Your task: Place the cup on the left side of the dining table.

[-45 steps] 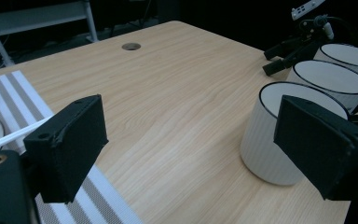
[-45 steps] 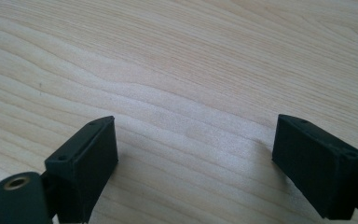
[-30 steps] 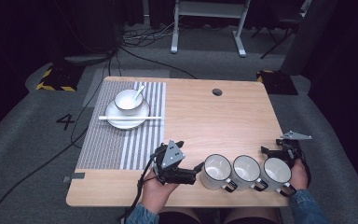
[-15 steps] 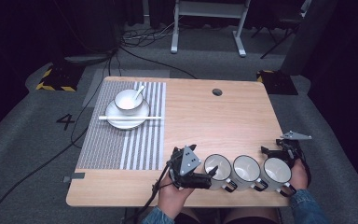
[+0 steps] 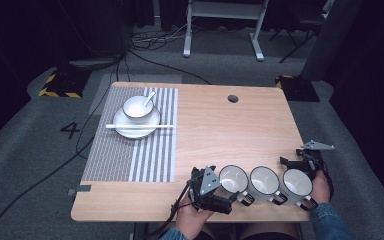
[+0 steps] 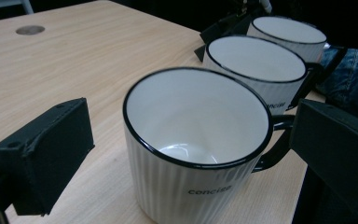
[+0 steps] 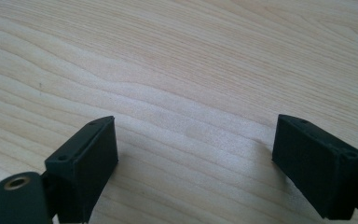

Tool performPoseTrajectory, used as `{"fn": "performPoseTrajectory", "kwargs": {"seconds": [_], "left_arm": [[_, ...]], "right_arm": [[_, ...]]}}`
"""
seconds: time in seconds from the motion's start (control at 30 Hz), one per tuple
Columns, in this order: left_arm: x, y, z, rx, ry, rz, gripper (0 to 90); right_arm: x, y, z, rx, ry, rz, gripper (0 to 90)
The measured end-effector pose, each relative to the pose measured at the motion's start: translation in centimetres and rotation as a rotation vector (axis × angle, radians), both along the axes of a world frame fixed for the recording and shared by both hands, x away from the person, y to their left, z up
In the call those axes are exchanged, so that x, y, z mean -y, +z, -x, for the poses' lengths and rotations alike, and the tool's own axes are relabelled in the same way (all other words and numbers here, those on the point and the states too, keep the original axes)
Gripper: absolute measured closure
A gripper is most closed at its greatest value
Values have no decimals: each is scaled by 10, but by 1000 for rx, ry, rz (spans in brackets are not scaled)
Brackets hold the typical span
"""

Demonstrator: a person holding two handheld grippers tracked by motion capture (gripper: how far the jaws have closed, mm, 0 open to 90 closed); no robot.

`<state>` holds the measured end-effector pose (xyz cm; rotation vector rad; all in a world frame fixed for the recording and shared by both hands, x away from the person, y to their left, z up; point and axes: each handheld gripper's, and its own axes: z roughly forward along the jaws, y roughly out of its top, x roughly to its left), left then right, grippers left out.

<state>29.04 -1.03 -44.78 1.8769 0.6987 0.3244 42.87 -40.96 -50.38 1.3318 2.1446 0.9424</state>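
Three white ribbed mugs with black rims stand in a row near the table's front right edge: the left mug [image 5: 232,178] [image 6: 196,140], the middle mug [image 5: 263,180] [image 6: 256,65] and the right mug [image 5: 296,182] [image 6: 286,30]. My left gripper [image 5: 219,191] [image 6: 191,135] is open, with its jaws on either side of the left mug and a gap at each side. The mug's handle points toward the right jaw. My right gripper [image 5: 297,161] [image 7: 196,149] stands open just behind the right mug, over bare wood with nothing between its fingers.
A striped placemat [image 5: 130,150] covers the table's left part. On it sits a plate [image 5: 125,129] with a bowl [image 5: 137,107], a spoon and a chopstick across it. A cable hole [image 5: 233,98] lies at the back. The front table edge [image 5: 180,217] is close to the mugs.
My left gripper has slid right along the front edge until its open jaws straddle the left mug. The right gripper and the mugs have stayed put.
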Motion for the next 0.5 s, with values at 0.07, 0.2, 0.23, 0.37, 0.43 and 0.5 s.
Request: {"fn": "performPoseTrajectory", "kwargs": {"seconds": [0.07,0.2,0.23,0.37,0.43,0.5], "left_arm": [[3,-7,0,3,-11,-6,0],[5,-15,-1,-1,-34,4,0],[6,-18,-3,-1,-39,5,0],[9,-29,-5,-20,-46,3,0],[12,-33,-6,-38,-50,-5,0],[14,-36,-7,-42,-44,-21,0]], "right_arm": [[0,0,0,0,2,6,140],[0,0,0,-2,1,3,140],[0,0,0,-2,1,4,140],[0,0,0,0,2,5,140],[0,0,0,0,3,5,140],[1,0,0,1,2,6,140]]}}
